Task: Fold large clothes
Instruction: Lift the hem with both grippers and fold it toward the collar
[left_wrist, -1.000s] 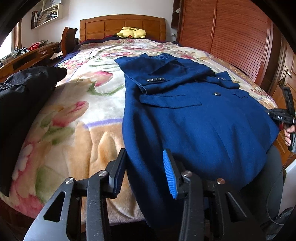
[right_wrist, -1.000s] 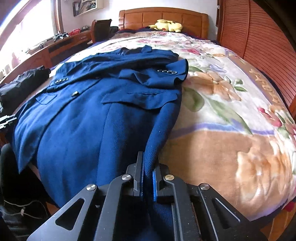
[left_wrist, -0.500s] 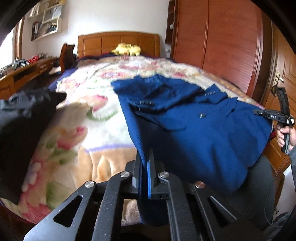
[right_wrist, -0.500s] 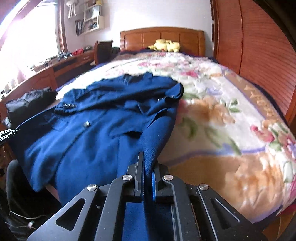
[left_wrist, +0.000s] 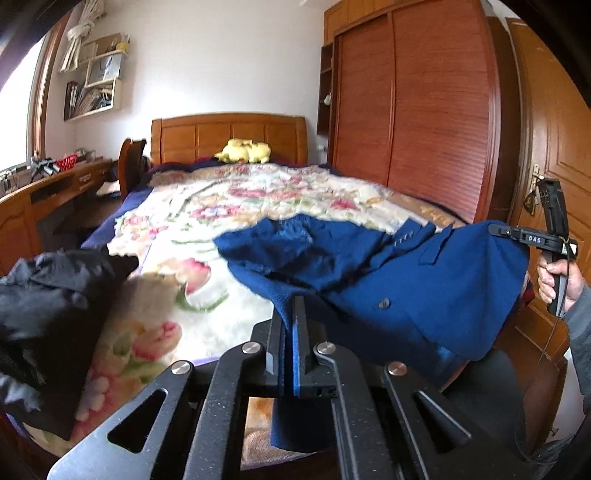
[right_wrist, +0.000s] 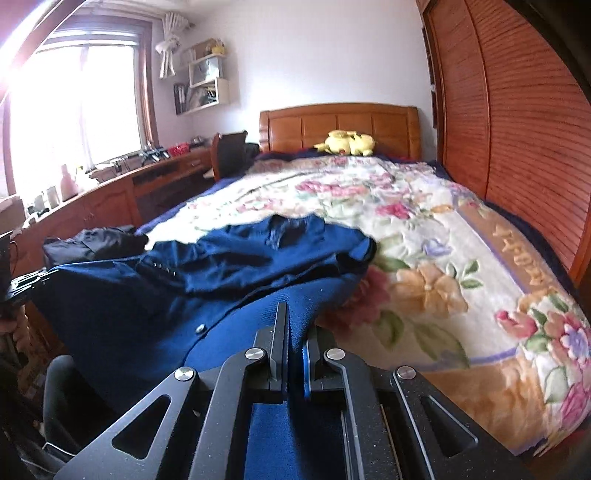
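A dark blue jacket (left_wrist: 424, 284) lies on the bed's flowered blanket (left_wrist: 221, 206), its lower hem lifted off the foot of the bed. My left gripper (left_wrist: 291, 306) is shut on one corner of that hem. My right gripper (right_wrist: 295, 325) is shut on the other corner of the blue jacket (right_wrist: 155, 306). In the left wrist view the right gripper (left_wrist: 517, 232) shows at the right edge, held by a hand (left_wrist: 557, 277). The jacket's collar end and folded sleeves still rest on the blanket (right_wrist: 424, 229).
A black garment (left_wrist: 48, 306) lies on the bed's left side. A yellow plush toy (left_wrist: 243, 150) sits at the wooden headboard (left_wrist: 229, 133). A wooden wardrobe (left_wrist: 413, 110) runs along the right of the bed, a desk (right_wrist: 122, 188) along the left.
The left gripper's jaws closed on the jacket's hem. Both grippers rose and tilted up, lifting the hem off the foot of the bed.
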